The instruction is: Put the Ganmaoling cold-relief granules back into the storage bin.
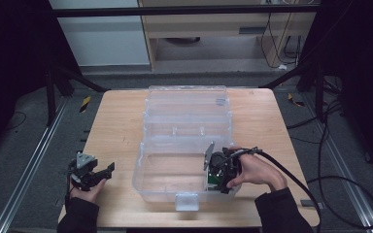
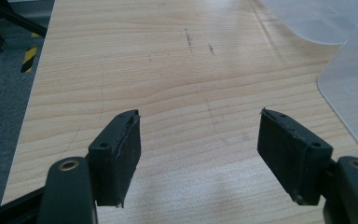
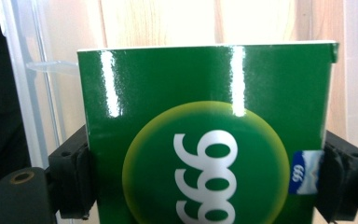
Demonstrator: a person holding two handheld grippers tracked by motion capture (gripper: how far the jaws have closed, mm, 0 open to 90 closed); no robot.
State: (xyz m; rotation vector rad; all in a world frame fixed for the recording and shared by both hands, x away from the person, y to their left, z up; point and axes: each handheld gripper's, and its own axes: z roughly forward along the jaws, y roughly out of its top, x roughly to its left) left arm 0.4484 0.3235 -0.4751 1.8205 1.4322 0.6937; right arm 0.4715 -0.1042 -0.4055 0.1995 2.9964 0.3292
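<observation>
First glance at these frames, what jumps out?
The glossy green box with white numerals on a yellow-green disc, clamped between the right gripper's jaws down in the near right corner of the clear plastic case. That case lies open mid-table, lid back. The left gripper is open with nothing in it over bare wooden table, left of the case.

I note a pale wooden tabletop [image 1: 116,131] with faint scuff marks, grey carpet [image 1: 24,136] around it, black cables [image 1: 335,145] at right, a wooden cabinet [image 1: 209,29] behind.
</observation>
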